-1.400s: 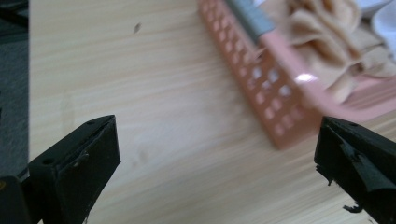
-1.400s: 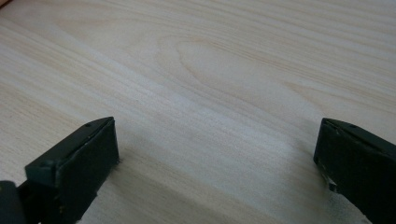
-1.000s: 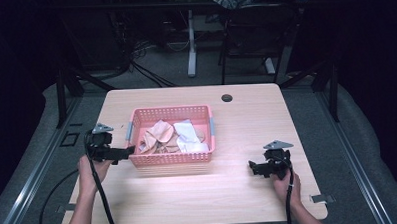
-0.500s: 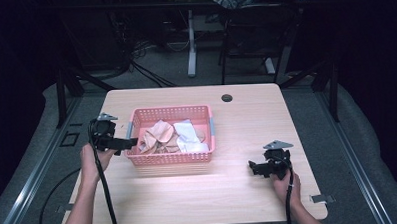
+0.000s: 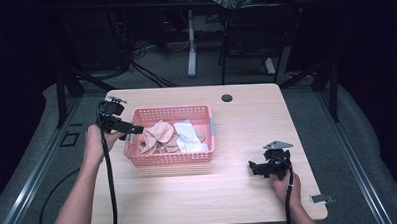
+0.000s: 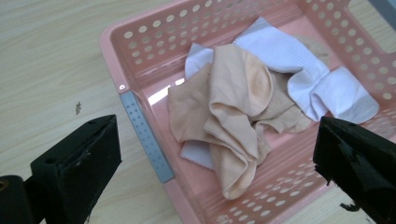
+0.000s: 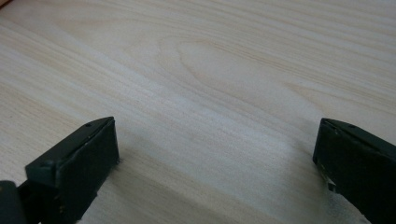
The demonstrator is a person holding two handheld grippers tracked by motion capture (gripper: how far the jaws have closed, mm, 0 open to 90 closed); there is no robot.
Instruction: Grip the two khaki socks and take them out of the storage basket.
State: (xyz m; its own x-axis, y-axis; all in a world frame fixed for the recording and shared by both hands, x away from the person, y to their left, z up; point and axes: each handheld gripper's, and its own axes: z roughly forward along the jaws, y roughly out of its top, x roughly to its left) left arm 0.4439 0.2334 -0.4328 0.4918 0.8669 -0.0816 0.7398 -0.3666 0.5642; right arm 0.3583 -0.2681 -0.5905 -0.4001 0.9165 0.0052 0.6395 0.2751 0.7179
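Pink basket (image 5: 170, 160) of socks (image 6: 243, 116), left claw (image 6: 215, 158) wide open above, right claw (image 7: 215, 154) open over bare table (image 7: 224, 70)

Left forearm enters from bottom left of high view, angled up and slightly right. Left hand (image 5: 93, 141) wraps body of left hand-held gripper (image 5: 135, 128), which is raised and pointed rightward; cable trails down along forearm. In left gripper view, its two black jaws stand wide apart, nothing between them. Right forearm enters at bottom right, short reach. Right hand (image 5: 283, 183) grips right hand-held gripper (image 5: 253, 167), pointed left, held low. In right gripper view, jaws likewise spread wide, empty.
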